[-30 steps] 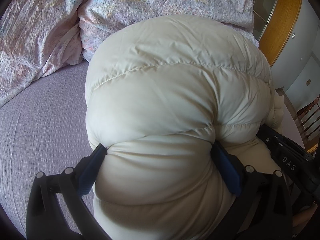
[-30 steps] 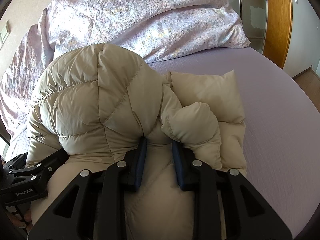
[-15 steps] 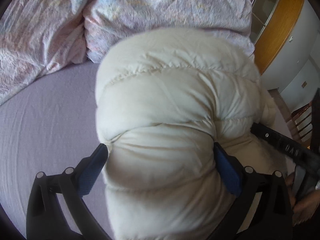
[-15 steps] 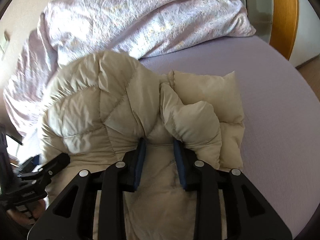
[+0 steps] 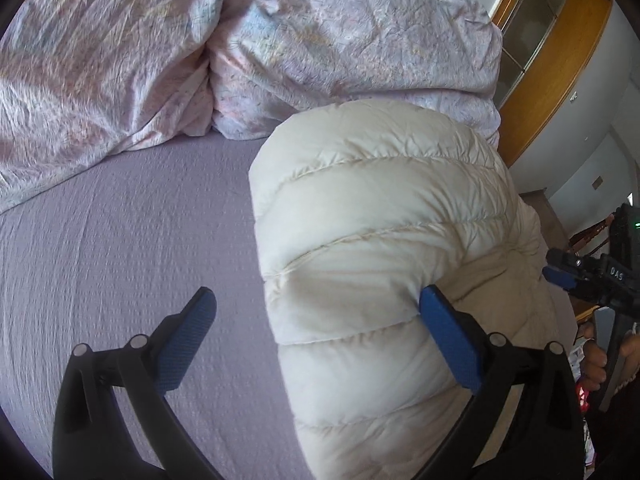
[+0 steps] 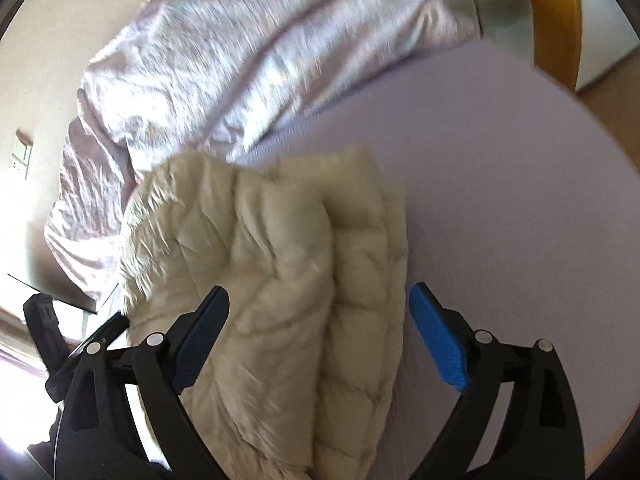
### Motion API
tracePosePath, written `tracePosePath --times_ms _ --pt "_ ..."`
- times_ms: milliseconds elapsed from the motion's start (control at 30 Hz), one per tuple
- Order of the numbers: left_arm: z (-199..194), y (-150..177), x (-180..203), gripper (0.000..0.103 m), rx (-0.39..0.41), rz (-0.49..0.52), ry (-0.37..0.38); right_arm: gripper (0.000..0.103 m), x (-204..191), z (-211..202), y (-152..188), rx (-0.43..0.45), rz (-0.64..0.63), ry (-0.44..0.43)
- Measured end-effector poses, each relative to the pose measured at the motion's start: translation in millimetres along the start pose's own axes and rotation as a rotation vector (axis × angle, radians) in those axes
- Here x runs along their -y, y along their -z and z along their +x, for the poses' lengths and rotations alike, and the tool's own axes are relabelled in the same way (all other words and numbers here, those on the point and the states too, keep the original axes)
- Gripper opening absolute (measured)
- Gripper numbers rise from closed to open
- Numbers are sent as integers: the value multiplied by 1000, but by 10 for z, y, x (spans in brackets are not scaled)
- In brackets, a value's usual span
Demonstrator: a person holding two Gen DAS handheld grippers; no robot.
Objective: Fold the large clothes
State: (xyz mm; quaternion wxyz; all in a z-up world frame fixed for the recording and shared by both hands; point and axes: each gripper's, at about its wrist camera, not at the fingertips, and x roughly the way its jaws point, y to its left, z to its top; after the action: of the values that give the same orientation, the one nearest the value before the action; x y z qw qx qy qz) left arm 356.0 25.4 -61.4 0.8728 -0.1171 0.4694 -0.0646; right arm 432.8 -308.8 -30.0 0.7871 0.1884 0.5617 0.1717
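Opening our right gripper (image 6: pixel 318 344) over the folded cream down jacket (image 6: pixel 280 280), we are keeping the left gripper (image 5: pixel 316 340) wide too, pressing nothing.

The left gripper (image 5: pixel 318 330) stood with its jaws wide apart over the lilac bed (image 5: pixel 120 248); only the right-hand pad touched the cream puffer jacket (image 5: pixel 384 232), bundled near the crumpled duvet (image 5: pixel 240 48).
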Motion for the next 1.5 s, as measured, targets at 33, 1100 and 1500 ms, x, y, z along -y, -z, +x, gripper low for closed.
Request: tracePosePath --times_ms 33,1100,1500 --pt "1 7 -17 101 -4 2 2 93 44 50 10 -34 14 -17" --pt "187 78 -272 100 -107 -167 200 39 -54 736 -23 -212 87 -290" --pt "424 195 -354 73 -151 -336 357 38 189 648 33 -213 129 -322"
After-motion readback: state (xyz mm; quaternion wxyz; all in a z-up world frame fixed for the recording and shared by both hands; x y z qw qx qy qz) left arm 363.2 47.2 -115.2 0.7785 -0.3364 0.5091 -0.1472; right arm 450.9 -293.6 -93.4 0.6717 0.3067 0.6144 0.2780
